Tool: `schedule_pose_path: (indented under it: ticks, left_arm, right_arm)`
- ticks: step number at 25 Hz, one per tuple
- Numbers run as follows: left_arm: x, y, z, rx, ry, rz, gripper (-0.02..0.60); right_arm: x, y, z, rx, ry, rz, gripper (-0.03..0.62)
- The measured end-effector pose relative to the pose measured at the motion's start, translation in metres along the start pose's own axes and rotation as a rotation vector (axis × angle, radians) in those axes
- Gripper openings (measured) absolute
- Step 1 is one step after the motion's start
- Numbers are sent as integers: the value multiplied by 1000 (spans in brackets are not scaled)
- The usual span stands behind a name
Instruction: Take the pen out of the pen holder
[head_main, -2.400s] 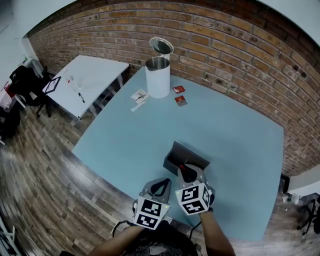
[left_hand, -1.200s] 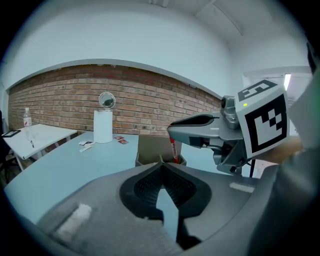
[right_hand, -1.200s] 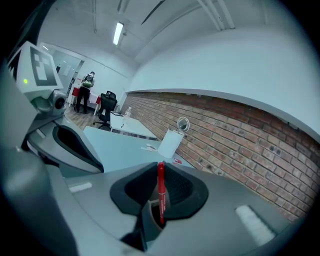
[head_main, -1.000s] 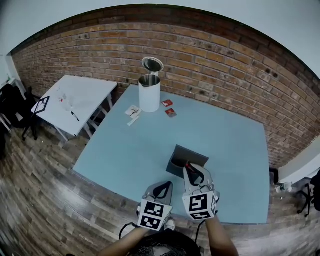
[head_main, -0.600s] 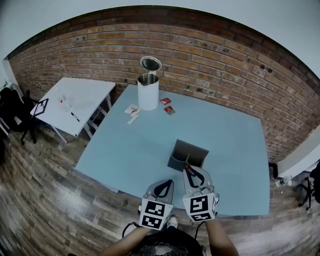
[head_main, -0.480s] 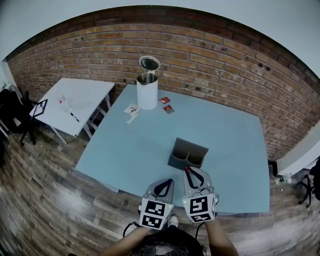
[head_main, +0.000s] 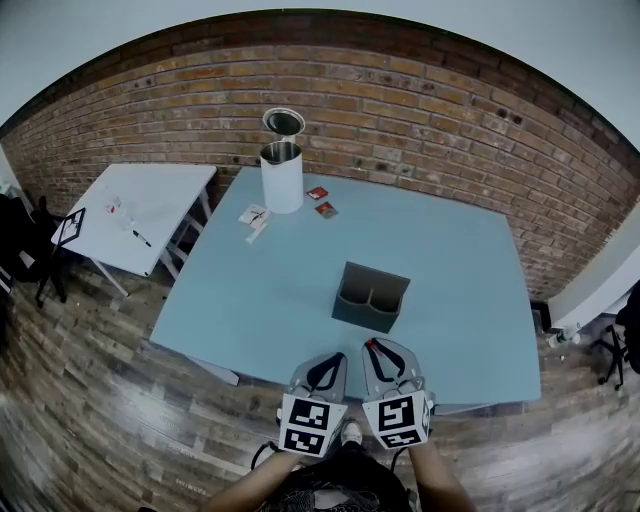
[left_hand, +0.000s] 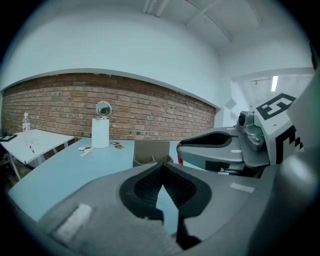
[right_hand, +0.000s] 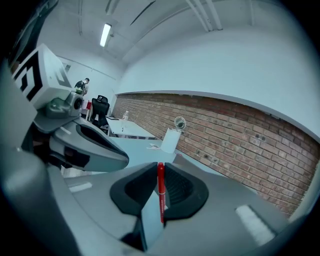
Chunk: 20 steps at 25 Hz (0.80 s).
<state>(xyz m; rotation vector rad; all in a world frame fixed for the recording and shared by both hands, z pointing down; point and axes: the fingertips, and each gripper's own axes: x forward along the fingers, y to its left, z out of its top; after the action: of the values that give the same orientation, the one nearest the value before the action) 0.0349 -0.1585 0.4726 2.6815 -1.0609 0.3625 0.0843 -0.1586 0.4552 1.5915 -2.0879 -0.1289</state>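
The grey two-compartment pen holder (head_main: 370, 297) stands in the middle of the light blue table (head_main: 260, 290). My right gripper (head_main: 376, 350) is shut on a red pen (right_hand: 160, 192), which stands upright between its jaws, near the table's front edge and clear of the holder. The pen's red tip (head_main: 372, 345) shows in the head view. My left gripper (head_main: 322, 365) hangs beside the right one, shut with nothing in it. In the left gripper view the pen holder (left_hand: 151, 152) stands just ahead, and my left gripper (left_hand: 161, 166) shows its jaws touching.
A white cylindrical bin (head_main: 281, 176) with a raised lid stands at the table's far left corner. Small packets (head_main: 319, 200) and papers (head_main: 252, 216) lie beside it. A white side table (head_main: 130, 215) stands to the left. A brick wall (head_main: 420, 110) runs behind.
My right gripper has drawn back from the pen holder toward the front edge with the red pen in it. The pen has come out of the holder. The left gripper stayed put.
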Motion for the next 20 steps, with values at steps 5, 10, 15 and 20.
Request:
schedule_pose_path:
  ticks: [5, 10, 15, 20]
  left_arm:
    - [-7, -9, -2, 11, 4, -24, 0]
    - [-11, -17, -7, 10, 9, -43, 0]
    - [-15, -25, -11, 7, 13, -56, 0]
    - [-16, -27, -13, 3, 14, -59, 0]
  right_arm:
    - [-15, 11, -12, 14, 29, -11, 46]
    - [-28, 16, -18, 16, 46, -24, 46]
    - [-36, 17, -20, 15, 55, -29, 46]
    - [-39, 20, -22, 7, 63, -28, 46]
